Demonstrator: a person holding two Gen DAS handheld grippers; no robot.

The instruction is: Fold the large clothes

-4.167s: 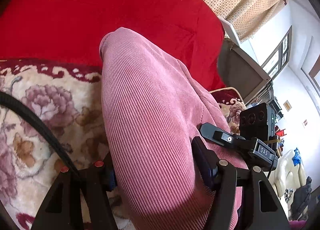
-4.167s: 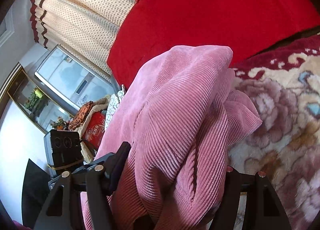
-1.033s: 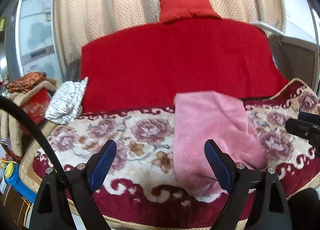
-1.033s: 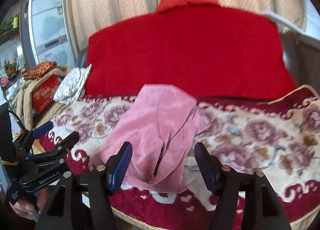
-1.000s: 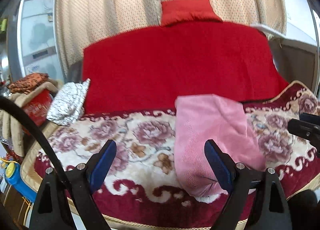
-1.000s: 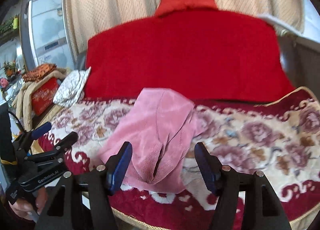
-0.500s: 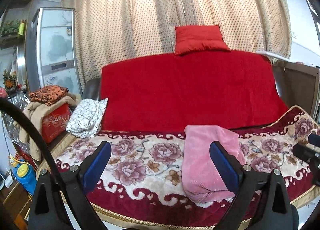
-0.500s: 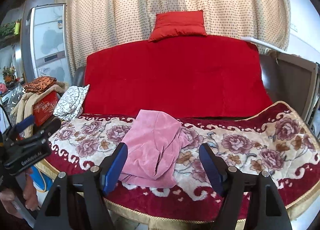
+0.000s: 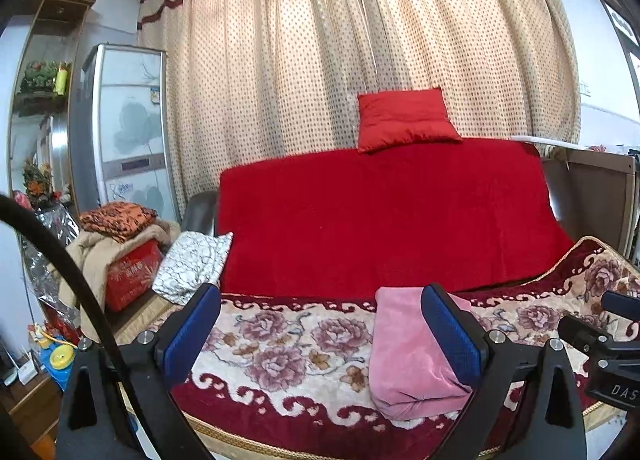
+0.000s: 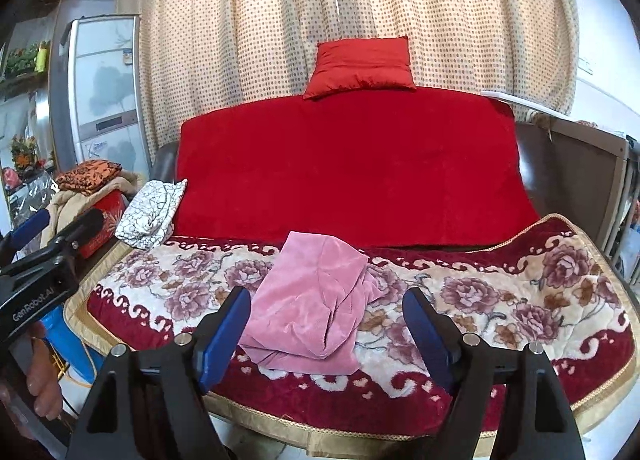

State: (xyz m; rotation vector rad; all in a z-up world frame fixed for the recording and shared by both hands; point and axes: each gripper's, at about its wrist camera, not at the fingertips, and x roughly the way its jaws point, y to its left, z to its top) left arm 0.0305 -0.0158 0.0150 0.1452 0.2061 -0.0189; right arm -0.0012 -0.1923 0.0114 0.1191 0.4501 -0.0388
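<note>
A folded pink corduroy garment (image 9: 404, 356) lies on the flowered blanket (image 9: 288, 348) over the sofa seat, near its front edge. It also shows in the right wrist view (image 10: 312, 300), with a loose flap on its right side. My left gripper (image 9: 320, 336) is open and empty, held back from the sofa. My right gripper (image 10: 326, 328) is open and empty, also well back from the garment. Neither touches the cloth.
A red throw (image 10: 348, 167) covers the sofa back, with a red cushion (image 10: 360, 65) on top. A white patterned cloth (image 10: 154, 213) lies at the seat's left end. A pile of clothes and a red box (image 9: 124, 252) stand left of the sofa. A dotted curtain (image 9: 360, 59) hangs behind.
Both grippers let go of the pink garment, opened and drew back and up from the sofa. The garment now lies folded on the blanket and looks smaller in both views.
</note>
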